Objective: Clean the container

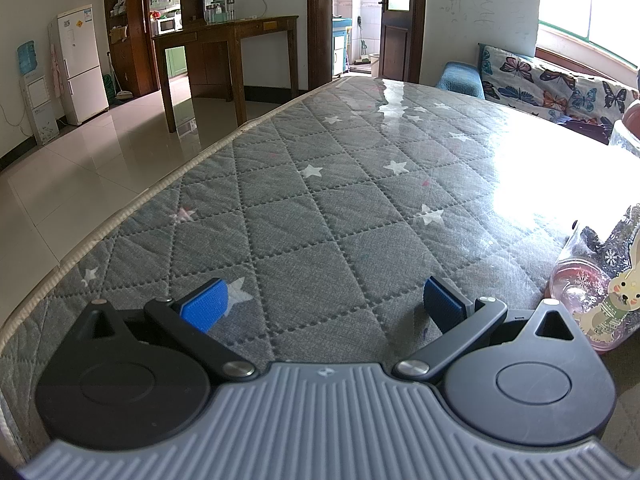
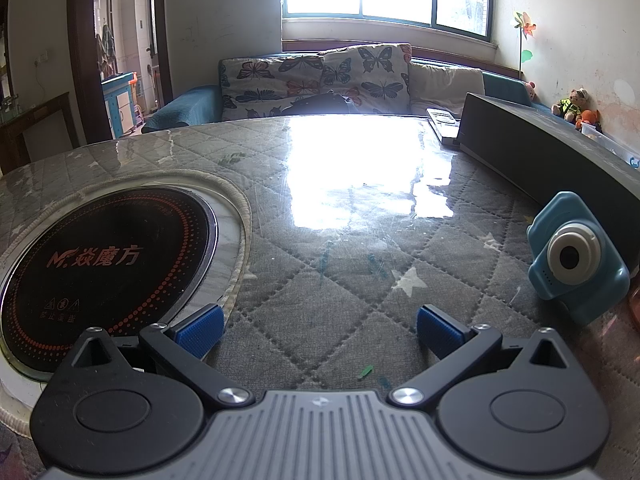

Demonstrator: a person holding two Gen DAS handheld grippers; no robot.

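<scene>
A clear plastic container (image 1: pixel 600 280) with a pink base and a rabbit picture lies on its side at the right edge of the left wrist view, with something dark inside it. My left gripper (image 1: pixel 326 306) is open just above the quilted grey tablecloth (image 1: pixel 320 208), its blue pads wide apart with nothing between them; the container is just right of its right finger. My right gripper (image 2: pixel 320 330) is also open and empty over the same cloth. The container does not show in the right wrist view.
A round black induction hob (image 2: pixel 104 256) is set into the table at the left of my right gripper. A blue toy camera (image 2: pixel 576 268) and a long dark box (image 2: pixel 540 152) stand to its right. Another clear jar (image 1: pixel 626 132) stands farther back. The table edge (image 1: pixel 120 216) runs along the left.
</scene>
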